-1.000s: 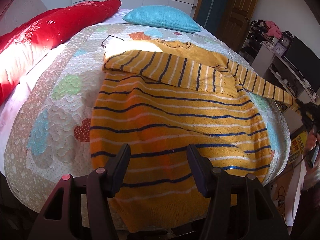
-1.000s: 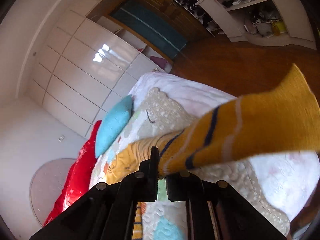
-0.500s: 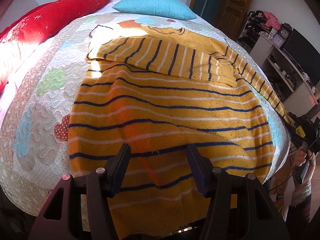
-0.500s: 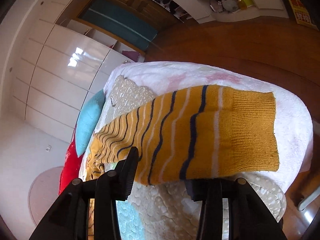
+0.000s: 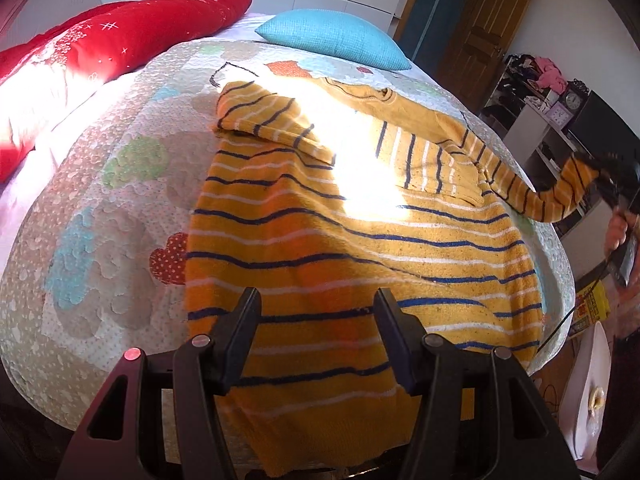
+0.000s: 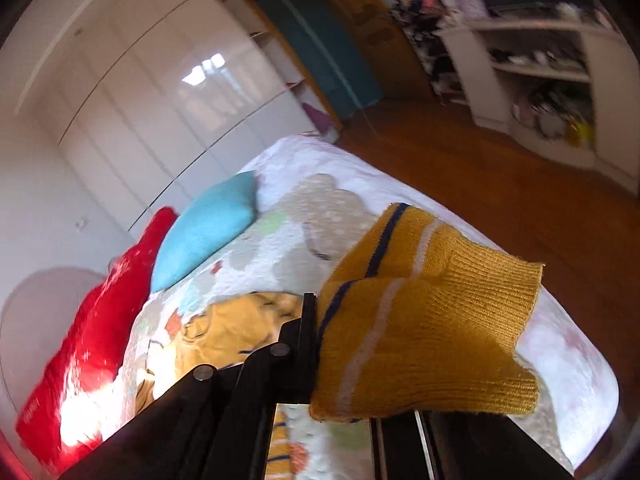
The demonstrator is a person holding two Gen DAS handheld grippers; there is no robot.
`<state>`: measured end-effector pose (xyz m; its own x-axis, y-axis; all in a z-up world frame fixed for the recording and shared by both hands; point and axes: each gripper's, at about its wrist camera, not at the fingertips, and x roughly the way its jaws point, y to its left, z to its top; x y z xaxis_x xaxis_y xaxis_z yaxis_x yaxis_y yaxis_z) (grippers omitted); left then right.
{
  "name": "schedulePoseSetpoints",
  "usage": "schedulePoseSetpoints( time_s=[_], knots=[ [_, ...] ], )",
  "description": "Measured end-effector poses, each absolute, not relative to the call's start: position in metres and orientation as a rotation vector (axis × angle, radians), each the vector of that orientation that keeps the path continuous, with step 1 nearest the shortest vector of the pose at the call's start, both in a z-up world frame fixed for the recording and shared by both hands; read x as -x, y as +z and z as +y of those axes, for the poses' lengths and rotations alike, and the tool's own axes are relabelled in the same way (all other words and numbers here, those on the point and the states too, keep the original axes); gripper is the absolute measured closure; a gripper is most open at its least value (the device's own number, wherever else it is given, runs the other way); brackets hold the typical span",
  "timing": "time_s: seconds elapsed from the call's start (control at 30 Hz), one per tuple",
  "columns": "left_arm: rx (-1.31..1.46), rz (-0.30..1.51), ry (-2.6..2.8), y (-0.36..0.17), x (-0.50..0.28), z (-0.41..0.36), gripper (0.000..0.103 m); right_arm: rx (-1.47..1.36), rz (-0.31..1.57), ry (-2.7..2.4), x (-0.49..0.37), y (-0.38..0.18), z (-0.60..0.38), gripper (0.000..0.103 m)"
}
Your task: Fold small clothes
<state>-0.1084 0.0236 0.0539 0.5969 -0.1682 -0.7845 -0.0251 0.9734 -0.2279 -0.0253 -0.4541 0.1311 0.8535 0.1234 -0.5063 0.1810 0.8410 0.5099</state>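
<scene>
Knit cuff [image 6: 432, 344] of the sweater's sleeve fills the near field of the right wrist view, pinched in the right gripper [image 6: 320, 340]. Only one finger [image 6: 308, 332] shows; the other sits behind the cloth, so grip depth is hard to judge, and the view is motion-blurred.

Left gripper [image 5: 316, 340] hangs wide open over the hem, holding nothing; whether its tips touch the fabric I can't tell.

Striped yellow sweater [image 5: 340, 248] lies flat on the quilted bedspread [image 5: 100, 208], hem toward the camera, one sleeve already folded across the chest, the other lifted off the bed's right edge.

Risks, as I judge them:
- Shallow pinch on a thick cuff could slip mid-swing and drop the sleeve off the bed.
- Nothing pins the body, so pulling the sleeve may drag or skew it and undo the folded sleeve.

Sun glare washes out the chest, hiding the fold lines. Collar [image 5: 360, 92] is barely readable beyond it, near the blue pillow [image 5: 332, 36].
</scene>
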Motion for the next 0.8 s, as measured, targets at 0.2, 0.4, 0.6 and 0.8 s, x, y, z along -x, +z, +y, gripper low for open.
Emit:
schedulePoseSetpoints(
  time_s=[0.2, 0.4, 0.6, 0.8],
  knots=[
    [0.293, 0.888, 0.011, 0.052, 0.129, 0.074, 0.040, -0.268, 0.651, 0.271, -0.037, 0.151, -0.265, 0.097],
    [0.328, 0.870, 0.109, 0.043, 0.150, 0.121, 0.040, 0.041, 0.810, 0.461, -0.042, 0.081, -0.101, 0.098],
    [0.405, 0.865, 0.145, 0.029, 0.160, 0.150, 0.040, 0.368, 0.821, 0.403, -0.041, 0.018, -0.032, 0.093],
    [0.430, 0.862, 0.160, 0.023, 0.165, 0.164, 0.040, 0.599, 0.722, 0.397, -0.020, 0.013, 0.010, 0.065]
  ],
)
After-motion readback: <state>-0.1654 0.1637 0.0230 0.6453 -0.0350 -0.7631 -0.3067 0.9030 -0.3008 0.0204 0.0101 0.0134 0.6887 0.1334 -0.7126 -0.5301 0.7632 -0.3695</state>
